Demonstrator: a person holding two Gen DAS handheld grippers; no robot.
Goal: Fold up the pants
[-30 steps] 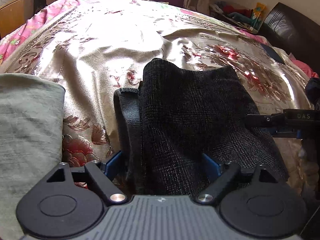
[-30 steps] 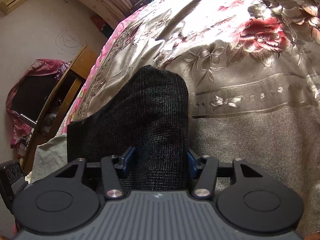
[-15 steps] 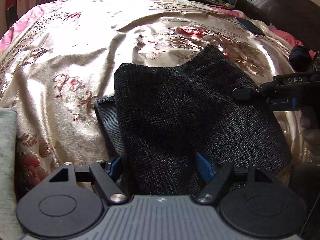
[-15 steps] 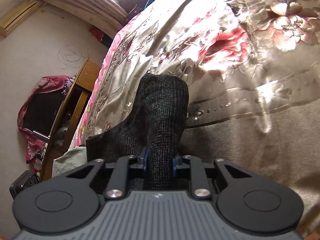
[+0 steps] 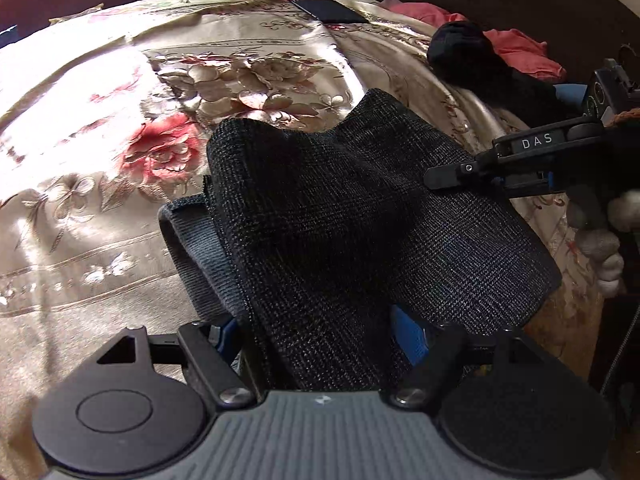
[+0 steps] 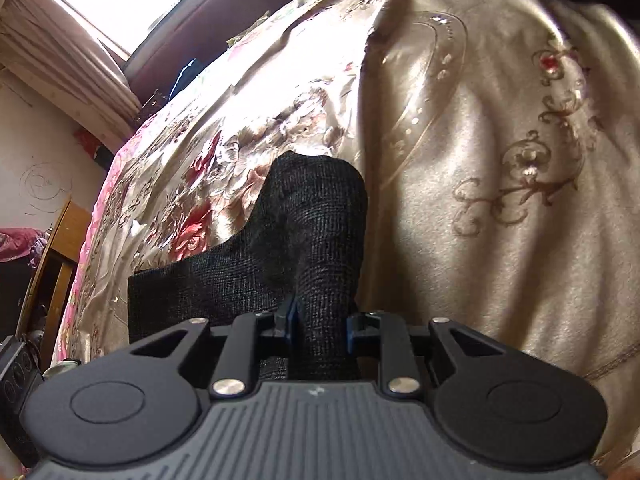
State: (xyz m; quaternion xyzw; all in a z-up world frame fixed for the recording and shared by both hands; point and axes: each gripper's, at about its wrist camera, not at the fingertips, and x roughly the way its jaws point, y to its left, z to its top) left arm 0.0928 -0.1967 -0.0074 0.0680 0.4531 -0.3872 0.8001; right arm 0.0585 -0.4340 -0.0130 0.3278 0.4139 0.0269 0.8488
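The dark grey checked pants (image 5: 352, 216) lie folded into a thick bundle on the floral satin bedspread (image 5: 100, 128). Their ribbed waistband (image 5: 192, 256) shows at the left. My left gripper (image 5: 320, 336) holds the near edge of the bundle between its blue pads, jaws fairly wide around the thick fabric. My right gripper (image 6: 318, 328) is shut on a fold of the same pants (image 6: 312, 232). It also shows in the left wrist view (image 5: 444, 178), pinching the bundle's right edge.
A dark garment (image 5: 464, 52) and red cloth (image 5: 516, 48) lie at the far right of the bed. A dark flat item (image 5: 328, 10) lies at the back. A wooden cabinet (image 6: 52, 256) and curtained window (image 6: 108, 4) stand beyond the bed.
Both grippers have carried the folded pants to the right across the bed. The grey cloth at the left has left the view. The right gripper closed on the fabric.
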